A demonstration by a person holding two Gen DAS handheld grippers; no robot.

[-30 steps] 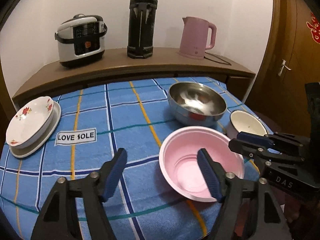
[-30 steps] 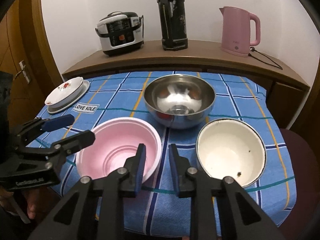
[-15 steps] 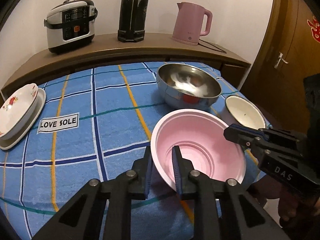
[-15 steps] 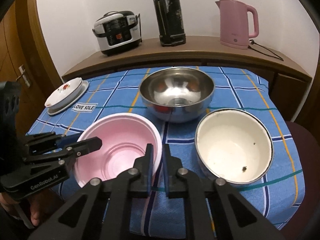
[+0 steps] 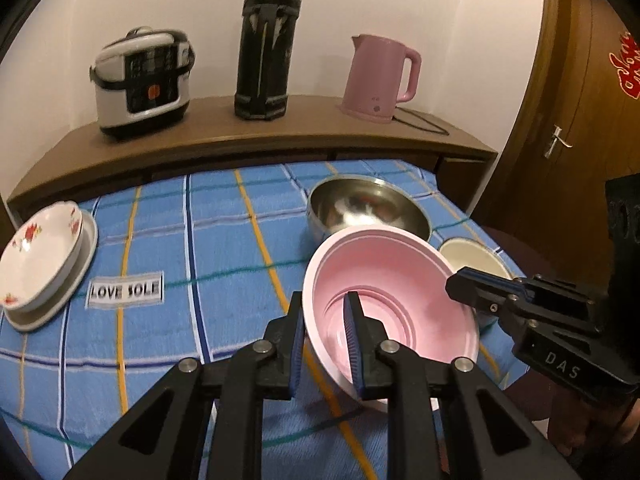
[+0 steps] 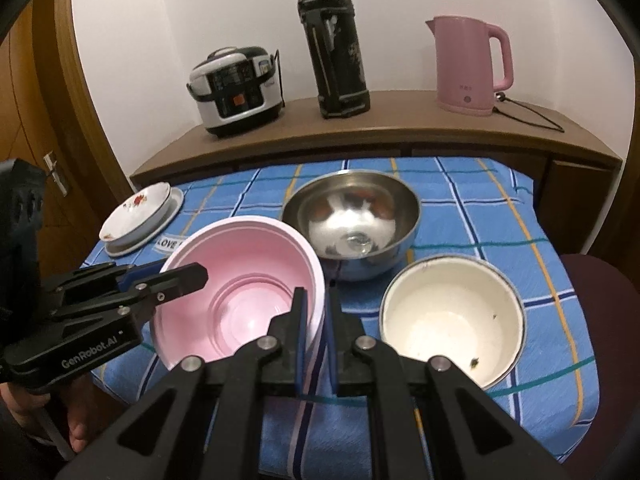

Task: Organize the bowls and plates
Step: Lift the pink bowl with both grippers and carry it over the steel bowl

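Note:
A pink plastic bowl is held above the blue checked tablecloth, tilted. My left gripper is shut on its left rim. My right gripper is shut on its right rim; the pink bowl fills the left middle of the right wrist view. The left gripper shows there at the bowl's left, the right gripper in the left wrist view. A steel bowl sits behind, a white enamel bowl to its right. A floral bowl on a plate is far left.
A wooden shelf behind the table carries a rice cooker, a black flask and a pink kettle with its cord. A door stands at the right. A dark red chair seat sits beside the table.
Both grippers closed on the pink bowl's opposite rims and lifted it off the cloth, tilting it, toward the steel bowl.

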